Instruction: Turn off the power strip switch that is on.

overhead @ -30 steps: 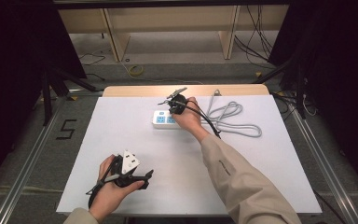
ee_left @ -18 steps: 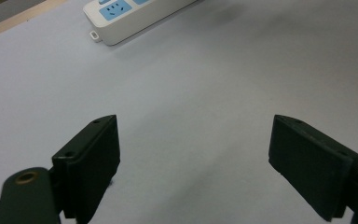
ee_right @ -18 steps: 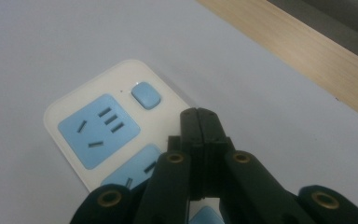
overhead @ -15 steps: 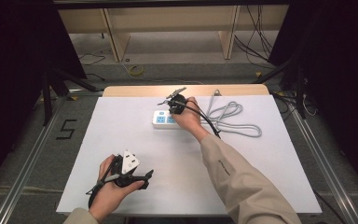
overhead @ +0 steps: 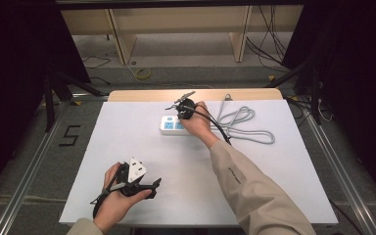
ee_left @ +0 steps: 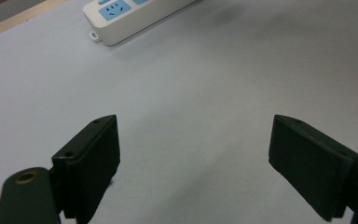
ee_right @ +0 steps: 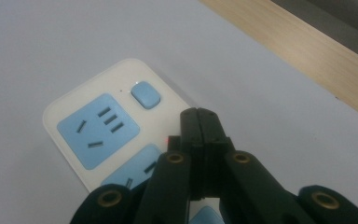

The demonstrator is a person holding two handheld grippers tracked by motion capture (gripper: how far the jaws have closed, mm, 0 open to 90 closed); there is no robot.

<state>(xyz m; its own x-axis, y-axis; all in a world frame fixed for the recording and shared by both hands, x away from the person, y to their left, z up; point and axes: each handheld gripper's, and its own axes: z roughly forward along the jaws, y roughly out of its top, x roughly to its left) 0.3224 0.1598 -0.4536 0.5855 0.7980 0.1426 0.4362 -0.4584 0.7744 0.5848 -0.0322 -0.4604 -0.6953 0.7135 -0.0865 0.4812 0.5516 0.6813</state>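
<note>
Nothing moved; right gripper [ee_right: 200,122], fingers together, over power strip [ee_right: 98,126].

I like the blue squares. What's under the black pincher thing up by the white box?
Under the shut right gripper lies the power strip: blue sockets, blue button. Its jaws cover part of the second socket.
</note>
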